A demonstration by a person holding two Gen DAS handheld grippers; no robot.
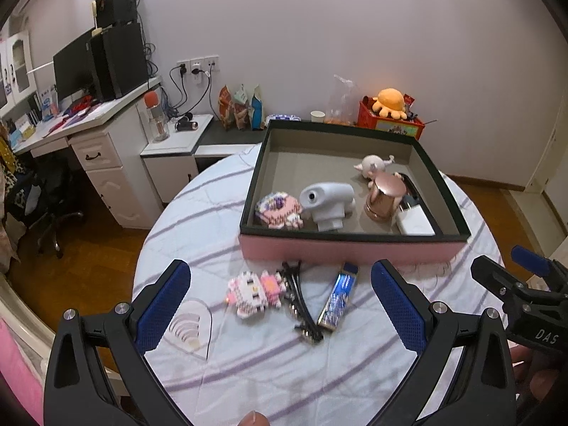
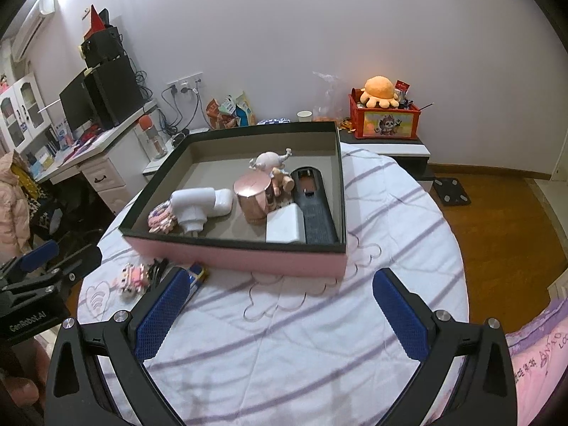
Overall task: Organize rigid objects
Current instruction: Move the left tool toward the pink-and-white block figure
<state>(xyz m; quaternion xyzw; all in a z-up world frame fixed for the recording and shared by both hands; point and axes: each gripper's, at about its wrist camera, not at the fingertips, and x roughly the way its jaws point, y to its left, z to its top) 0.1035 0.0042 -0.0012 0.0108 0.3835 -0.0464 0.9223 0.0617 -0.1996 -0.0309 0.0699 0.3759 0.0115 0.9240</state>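
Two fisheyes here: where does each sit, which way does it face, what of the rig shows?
Left wrist: on the left gripper, angled down at the table; block toy, clips and the box ahead; open jaws, right gripper at right edge.
Right wrist: on the right gripper, angled down at bare cloth before the box; open jaws, left gripper at left.
Shared: box, toy, clips.

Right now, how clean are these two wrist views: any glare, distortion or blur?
Left wrist view: strong fisheye bend, dark corners, glare on the shiny blue bar, sharp box. Right wrist view: same bend, copper cup glints; left claw at the edge looks soft.
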